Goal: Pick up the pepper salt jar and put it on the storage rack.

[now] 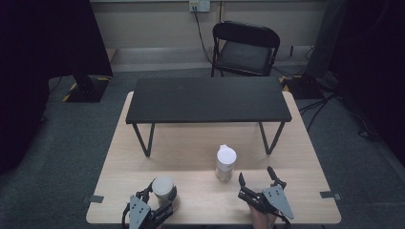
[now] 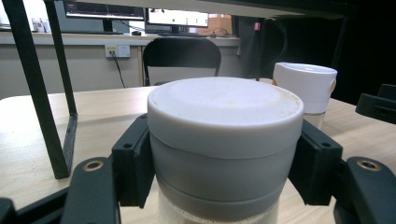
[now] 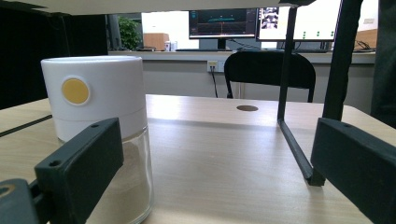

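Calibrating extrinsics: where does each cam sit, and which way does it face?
High view: above the person's table edge, looking forward and down on the wooden table; both grippers show at the bottom.
Left gripper view: rides the left gripper, facing the chair; fingers clamp the grey-lidded jar.
Right gripper view: rides the right gripper, same heading; fingers spread.
Shared: the white-lidded jar shows in all three.

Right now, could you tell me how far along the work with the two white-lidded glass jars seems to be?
Early, it seems. Done: the left gripper has its jaws against the wide grey-white lid of the near glass jar. In hand: that jar, standing on the light wooden table. Left: the taller white-capped glass jar stands untouched; the right gripper is open short of it.
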Motion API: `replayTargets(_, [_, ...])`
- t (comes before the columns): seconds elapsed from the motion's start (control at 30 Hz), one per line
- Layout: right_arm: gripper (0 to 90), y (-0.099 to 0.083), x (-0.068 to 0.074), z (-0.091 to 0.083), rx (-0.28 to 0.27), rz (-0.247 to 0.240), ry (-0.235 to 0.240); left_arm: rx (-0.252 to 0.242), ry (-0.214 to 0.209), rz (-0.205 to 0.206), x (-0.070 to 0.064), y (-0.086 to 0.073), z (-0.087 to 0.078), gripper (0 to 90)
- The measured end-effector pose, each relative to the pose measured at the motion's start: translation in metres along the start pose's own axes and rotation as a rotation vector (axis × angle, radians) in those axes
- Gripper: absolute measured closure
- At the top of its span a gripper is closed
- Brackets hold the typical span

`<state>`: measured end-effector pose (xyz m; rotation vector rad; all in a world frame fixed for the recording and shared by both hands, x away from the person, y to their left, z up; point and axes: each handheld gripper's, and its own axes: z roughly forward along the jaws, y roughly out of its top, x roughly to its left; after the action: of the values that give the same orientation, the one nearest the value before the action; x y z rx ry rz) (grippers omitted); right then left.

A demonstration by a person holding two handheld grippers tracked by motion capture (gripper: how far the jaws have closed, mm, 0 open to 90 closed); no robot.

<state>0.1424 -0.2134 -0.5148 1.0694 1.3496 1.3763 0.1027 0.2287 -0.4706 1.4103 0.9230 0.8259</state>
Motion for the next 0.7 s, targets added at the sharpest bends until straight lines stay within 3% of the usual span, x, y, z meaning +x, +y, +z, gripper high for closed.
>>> replayTargets(0.7, [1.3,0.000,0.000,0.000,0.000,0.000,0.000,-0.011,-0.017,0.039,0.007,0.024,0.005,34.4])
